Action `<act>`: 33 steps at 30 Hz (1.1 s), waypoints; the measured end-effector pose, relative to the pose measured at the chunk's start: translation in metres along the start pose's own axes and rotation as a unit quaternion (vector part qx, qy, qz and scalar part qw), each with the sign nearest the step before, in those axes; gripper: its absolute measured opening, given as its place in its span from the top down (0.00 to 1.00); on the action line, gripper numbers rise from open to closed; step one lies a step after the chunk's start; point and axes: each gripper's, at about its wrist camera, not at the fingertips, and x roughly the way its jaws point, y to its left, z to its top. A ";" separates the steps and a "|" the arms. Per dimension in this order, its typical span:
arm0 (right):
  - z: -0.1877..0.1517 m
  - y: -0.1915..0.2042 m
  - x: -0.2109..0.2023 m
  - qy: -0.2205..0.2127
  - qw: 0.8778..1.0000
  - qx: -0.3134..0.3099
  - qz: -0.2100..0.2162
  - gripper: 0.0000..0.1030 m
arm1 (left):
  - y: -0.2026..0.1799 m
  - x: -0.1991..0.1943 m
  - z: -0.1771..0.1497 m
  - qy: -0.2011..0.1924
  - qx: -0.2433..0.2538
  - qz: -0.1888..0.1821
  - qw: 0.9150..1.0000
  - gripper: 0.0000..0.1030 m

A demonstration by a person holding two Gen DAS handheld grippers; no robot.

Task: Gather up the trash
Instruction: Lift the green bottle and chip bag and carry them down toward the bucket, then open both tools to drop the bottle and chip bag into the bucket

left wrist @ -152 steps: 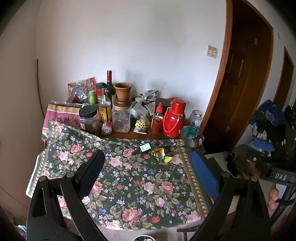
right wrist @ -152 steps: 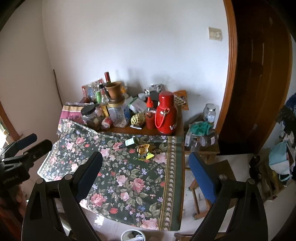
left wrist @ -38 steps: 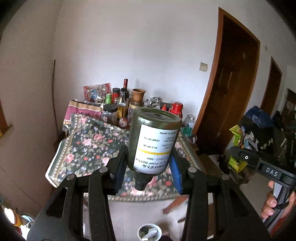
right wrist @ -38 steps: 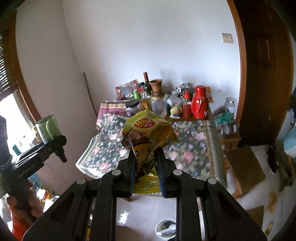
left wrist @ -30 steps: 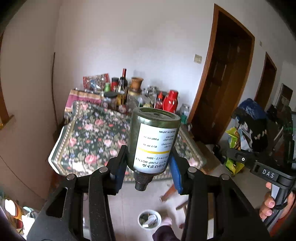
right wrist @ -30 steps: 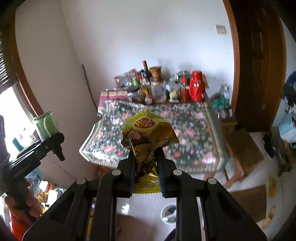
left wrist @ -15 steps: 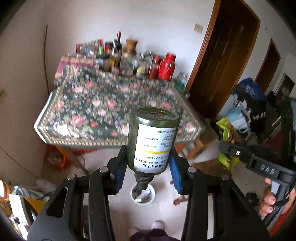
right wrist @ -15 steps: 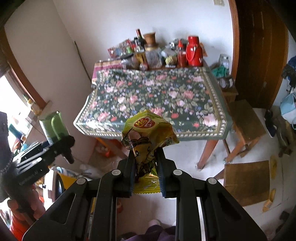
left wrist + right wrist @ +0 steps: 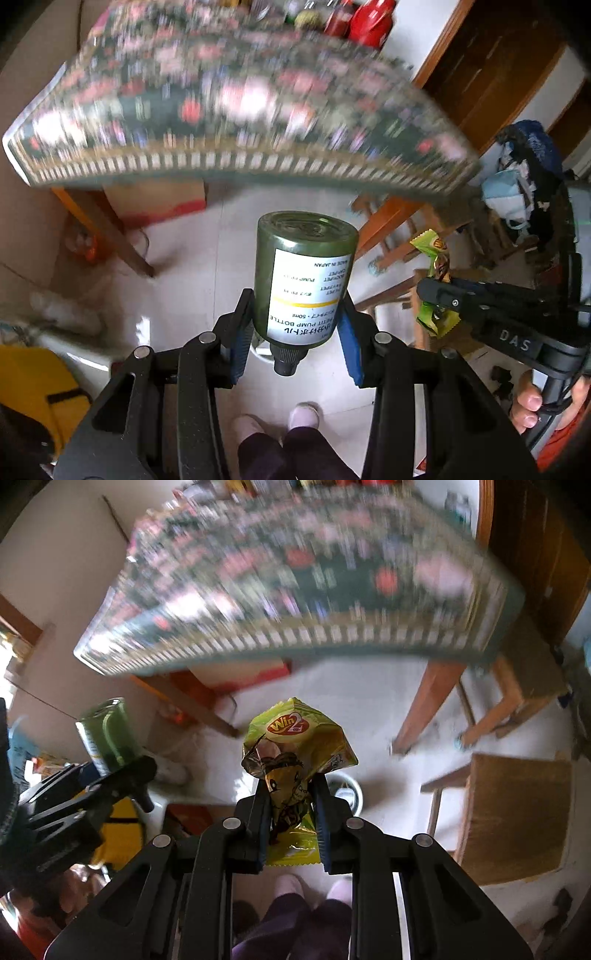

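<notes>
Between gripper pads: dark-green, white-labelled bottle.

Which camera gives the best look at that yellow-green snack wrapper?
The right wrist view: the snack wrapper fills the middle of the picture, pinched in the right gripper, its logo readable. In the left wrist view the wrapper is small, off to the right and partly hidden by the gripper holding it.

Black plastic left gripper, blue pads, silver screws; "DAS" marking on right gripper; dark purple trousers, pale slippers.
</notes>
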 end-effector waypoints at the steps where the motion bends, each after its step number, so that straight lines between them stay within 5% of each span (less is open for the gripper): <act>1: -0.004 -0.007 0.022 0.009 1.000 0.002 -0.002 0.81 | 0.006 0.016 -0.006 0.008 -0.006 0.002 1.000 0.59; 17: -0.053 -0.046 0.267 0.106 0.994 -0.008 0.027 0.77 | 0.087 0.219 -0.102 0.101 -0.053 0.033 0.993 0.59; 24: -0.062 -0.070 0.314 0.139 0.989 0.043 0.041 0.50 | 0.091 0.265 -0.120 0.127 -0.038 0.036 0.991 0.59; 33: -0.066 -0.078 0.306 0.140 0.988 0.063 0.033 0.45 | 0.077 0.303 -0.123 0.154 -0.027 0.023 0.987 0.59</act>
